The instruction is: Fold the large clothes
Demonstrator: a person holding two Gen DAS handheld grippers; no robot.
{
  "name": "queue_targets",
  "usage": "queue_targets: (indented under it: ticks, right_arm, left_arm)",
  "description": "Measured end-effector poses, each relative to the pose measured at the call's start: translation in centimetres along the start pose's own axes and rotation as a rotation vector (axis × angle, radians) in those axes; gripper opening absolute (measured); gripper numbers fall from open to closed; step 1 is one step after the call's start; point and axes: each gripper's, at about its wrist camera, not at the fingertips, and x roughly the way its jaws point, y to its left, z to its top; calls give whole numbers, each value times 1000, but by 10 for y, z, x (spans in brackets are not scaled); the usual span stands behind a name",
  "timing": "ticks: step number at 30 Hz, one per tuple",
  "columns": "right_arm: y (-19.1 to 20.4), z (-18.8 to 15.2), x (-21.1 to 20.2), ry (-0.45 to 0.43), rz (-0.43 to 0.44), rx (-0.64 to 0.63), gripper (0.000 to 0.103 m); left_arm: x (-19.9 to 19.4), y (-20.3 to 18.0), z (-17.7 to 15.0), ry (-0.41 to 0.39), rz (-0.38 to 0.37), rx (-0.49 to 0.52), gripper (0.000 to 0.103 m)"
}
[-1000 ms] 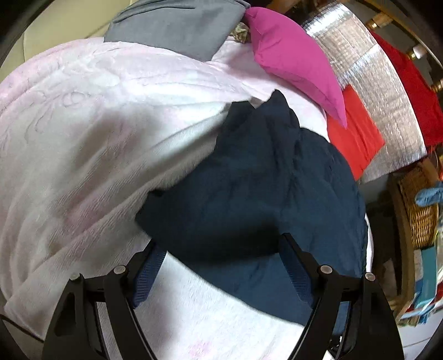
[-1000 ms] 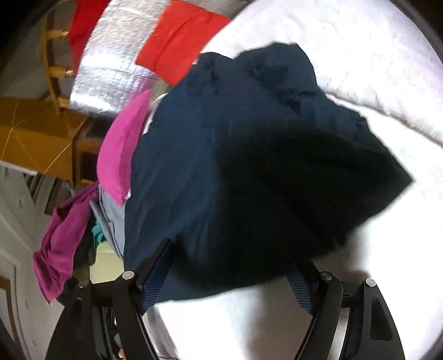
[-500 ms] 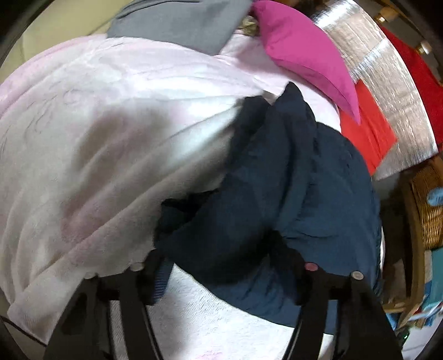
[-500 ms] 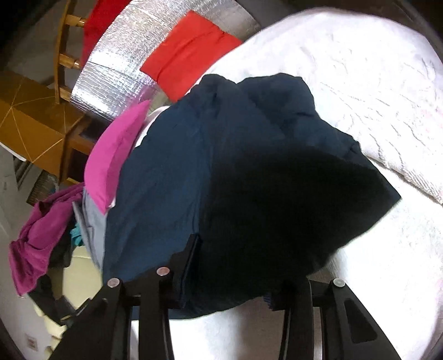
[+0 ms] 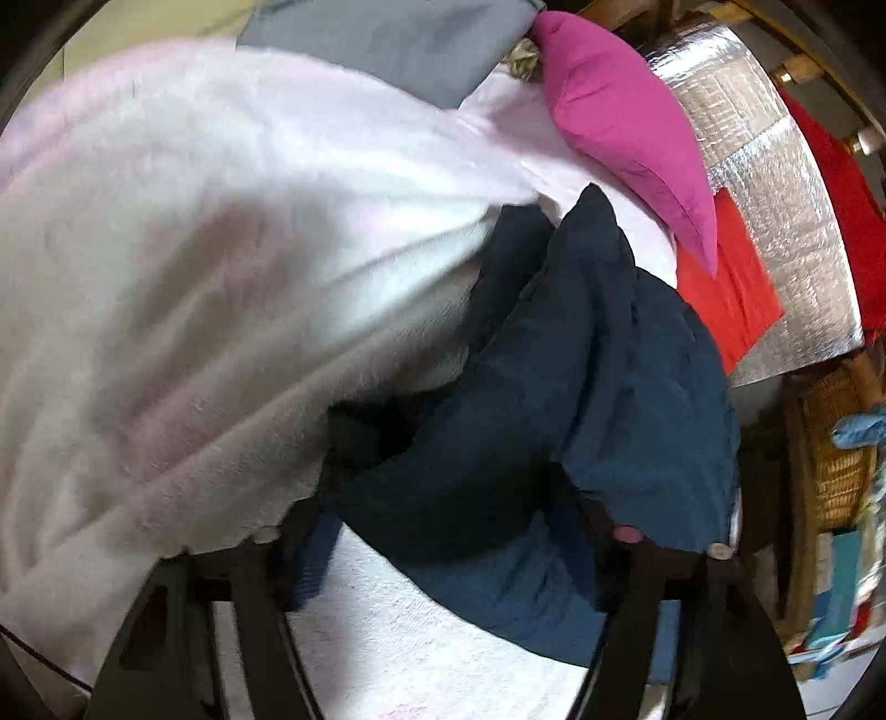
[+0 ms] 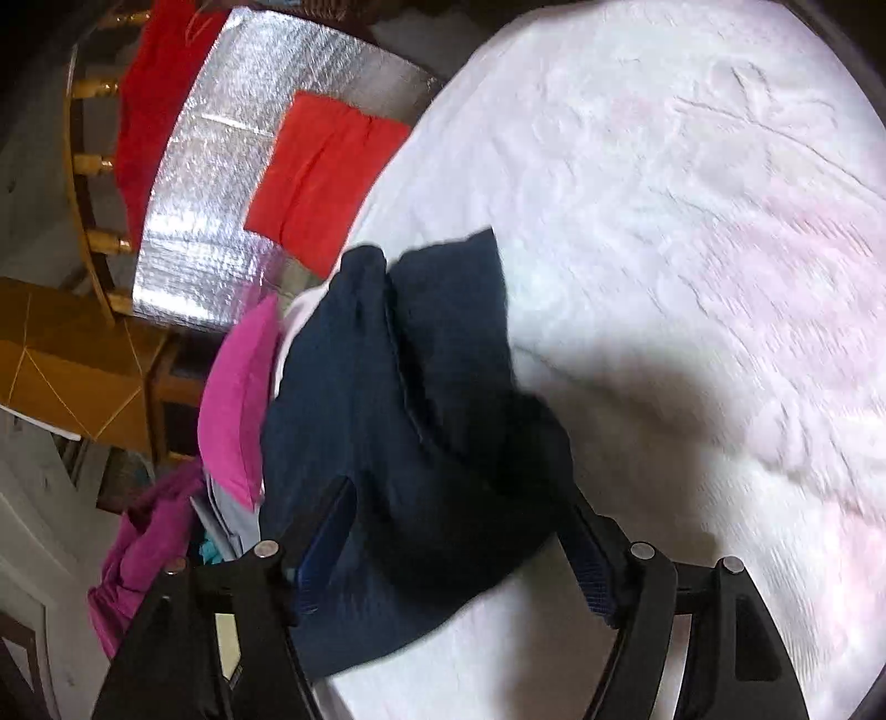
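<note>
A navy garment (image 5: 609,387) lies bunched into a ridge on a white-pink blanket (image 5: 221,249). My left gripper (image 5: 451,537) has a thick fold of it filling the gap between its fingers, and its jaws are closing on that fold. In the right wrist view the same navy garment (image 6: 387,399) bulges up between the fingers of my right gripper (image 6: 454,548). Those jaws are opening, with the cloth loose between them and draped over the left finger. The blanket (image 6: 692,221) spreads to the right.
A magenta pillow (image 5: 620,127) and a grey cloth (image 5: 398,39) lie at the blanket's far edge. Beyond it are a red cloth (image 5: 725,299) on a silver foil mat (image 5: 775,194), and a wicker basket (image 5: 836,443). A purple garment (image 6: 144,548) hangs by wooden furniture (image 6: 72,365).
The flat navy garment has been gathered into a raised ridge. The left jaws narrowed around a fold. The right jaws narrowed, then widened again, and that gripper shifted sideways.
</note>
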Motion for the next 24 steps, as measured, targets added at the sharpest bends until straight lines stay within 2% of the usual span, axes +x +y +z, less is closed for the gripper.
queue_targets:
  ticks: [1,2,3,5,8,10,12,14,16,19,20,24]
  right_arm:
    - [4,0,4,8,-13,-17,57]
    - [10,-1,5,5,-39,-44,48]
    - [17,-3,2,-18,-59,-84,46]
    - [35,-8,-7,-74,-56,-162,39]
    - [39,-14,-3,-101,-92,-178,38]
    - [29,-14,11,-69,-180,-187,38]
    - [20,-14,20,-38,-185,-179,39]
    - [23,-15,14,-24,-180,-175,41]
    - [29,-17,5,-14,-209,-194,45]
    - [50,-30,-19,-43,-261,-291,61]
    - [54,-34,-32,-59,-279,-334,66]
    - [86,-59,-69,-102,-336,-524,68]
  left_arm:
    - [-2,-2,-1,-4,-6,11,56]
    - [-5,-8,-1,-24,5,46,54]
    - [-7,-12,-3,-36,12,66,50]
    - [-8,-16,-4,-52,21,82,49]
    - [-3,-10,-4,-24,31,63,53]
    - [-4,-7,-5,-12,42,67,62]
    - [-1,-8,-4,-8,78,88,70]
    - [-3,-9,-4,-12,87,93,71]
    - [-14,-16,-8,-57,143,145,71]
    - [-42,-31,-24,-159,257,266,71]
    - [-51,-36,-31,-189,275,307,71]
    - [-86,-53,-60,-283,315,441,77]
